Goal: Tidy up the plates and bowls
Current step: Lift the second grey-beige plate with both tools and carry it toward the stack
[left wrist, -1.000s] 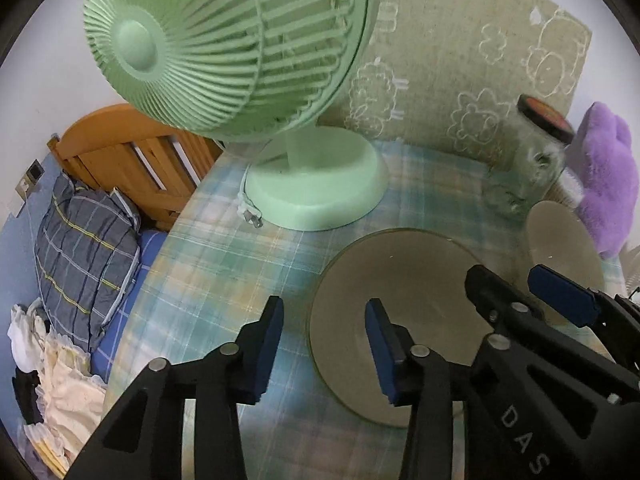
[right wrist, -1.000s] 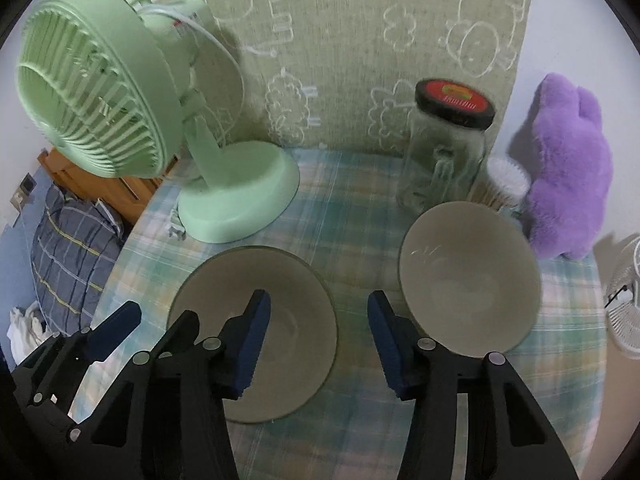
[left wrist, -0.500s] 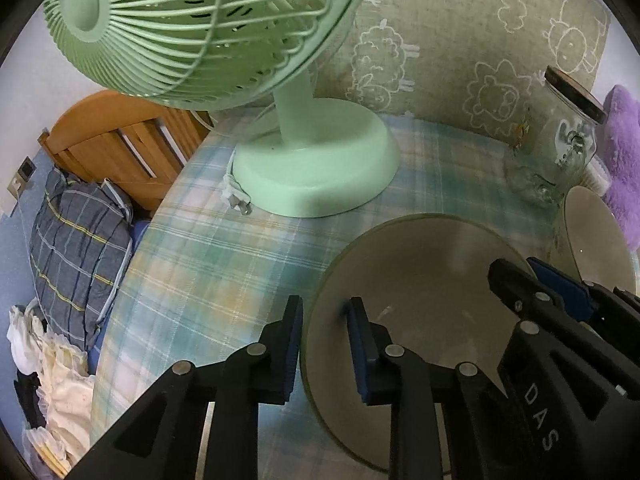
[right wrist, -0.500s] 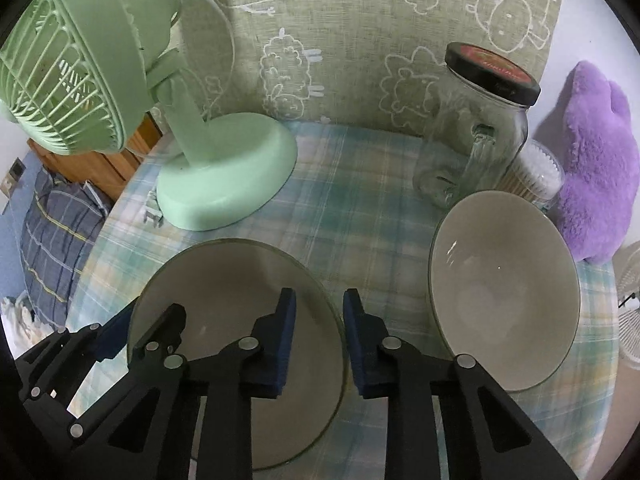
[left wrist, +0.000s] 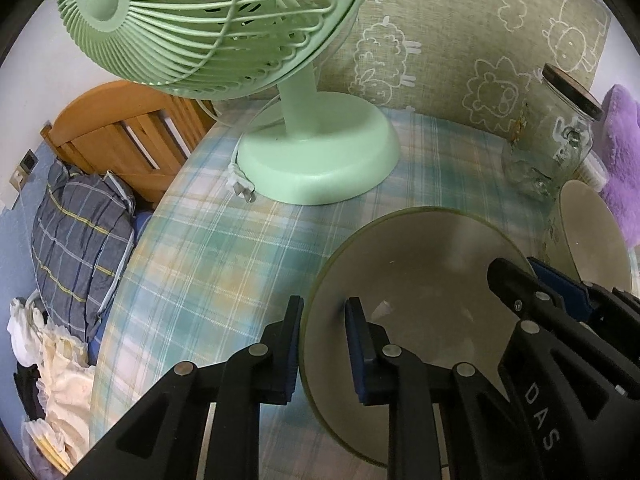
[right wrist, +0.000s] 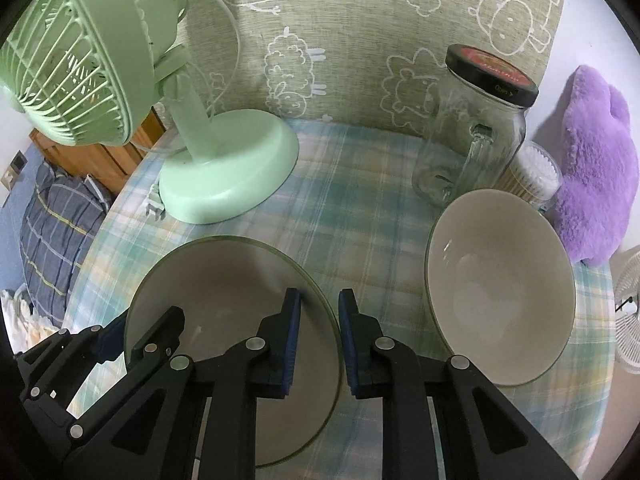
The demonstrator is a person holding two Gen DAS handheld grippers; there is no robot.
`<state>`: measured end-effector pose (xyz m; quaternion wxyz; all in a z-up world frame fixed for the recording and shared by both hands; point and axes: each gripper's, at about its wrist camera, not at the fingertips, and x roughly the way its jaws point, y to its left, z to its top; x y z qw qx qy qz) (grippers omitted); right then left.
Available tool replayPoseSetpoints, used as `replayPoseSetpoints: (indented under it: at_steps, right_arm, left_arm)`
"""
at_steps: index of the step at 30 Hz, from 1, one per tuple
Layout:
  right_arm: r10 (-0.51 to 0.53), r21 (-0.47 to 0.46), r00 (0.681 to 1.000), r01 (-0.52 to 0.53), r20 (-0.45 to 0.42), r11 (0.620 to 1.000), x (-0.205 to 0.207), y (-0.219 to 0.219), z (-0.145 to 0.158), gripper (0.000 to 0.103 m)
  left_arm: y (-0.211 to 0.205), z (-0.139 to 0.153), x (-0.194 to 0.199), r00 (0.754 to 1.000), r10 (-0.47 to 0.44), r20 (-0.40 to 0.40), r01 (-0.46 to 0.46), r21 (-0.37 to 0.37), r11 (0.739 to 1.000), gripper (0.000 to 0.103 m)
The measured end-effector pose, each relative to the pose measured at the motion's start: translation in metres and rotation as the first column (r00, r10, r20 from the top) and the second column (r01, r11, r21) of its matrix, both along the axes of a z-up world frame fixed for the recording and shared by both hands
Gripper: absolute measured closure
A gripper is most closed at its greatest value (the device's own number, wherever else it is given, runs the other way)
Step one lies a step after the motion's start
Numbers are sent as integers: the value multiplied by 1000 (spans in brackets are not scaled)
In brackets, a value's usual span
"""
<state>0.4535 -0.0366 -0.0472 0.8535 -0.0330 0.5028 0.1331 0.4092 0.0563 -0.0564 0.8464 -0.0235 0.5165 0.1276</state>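
Observation:
A wide grey-green plate (left wrist: 420, 280) lies on the plaid tablecloth; it also shows in the right wrist view (right wrist: 224, 280). My left gripper (left wrist: 322, 344) straddles the plate's left rim, one finger outside, one inside, with a gap left. My right gripper (right wrist: 319, 332) straddles the plate's right rim the same way, narrowly open. A grey-white bowl (right wrist: 500, 292) stands to the right of the plate, also in the left wrist view (left wrist: 592, 236).
A green desk fan (right wrist: 224, 168) stands at the back left, its plug (left wrist: 242, 190) on the cloth. A glass jar with a black lid (right wrist: 476, 136), a cotton-swab tub (right wrist: 532, 172) and a purple plush (right wrist: 592, 168) stand behind the bowl. The table edge (left wrist: 120, 280) drops left.
Both grippers have moved forward onto the plate's opposite rims and narrowed from wide open to a small gap around each rim. The plate and bowl stay in place.

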Motion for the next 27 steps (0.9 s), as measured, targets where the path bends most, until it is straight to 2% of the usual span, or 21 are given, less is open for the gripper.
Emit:
replayPoseSetpoints:
  at_steps: [14, 27]
  right_arm:
    - [-13, 4, 999, 13, -43, 1000, -34, -9, 9, 81]
    - [-47, -3, 999, 46, -7, 999, -80, -33, 45, 81]
  left_arm:
    - [-13, 12, -34, 1000, -4, -7, 4, -2, 1000, 84]
    - [-33, 48, -77, 999, -27, 41, 27, -18, 999, 84]
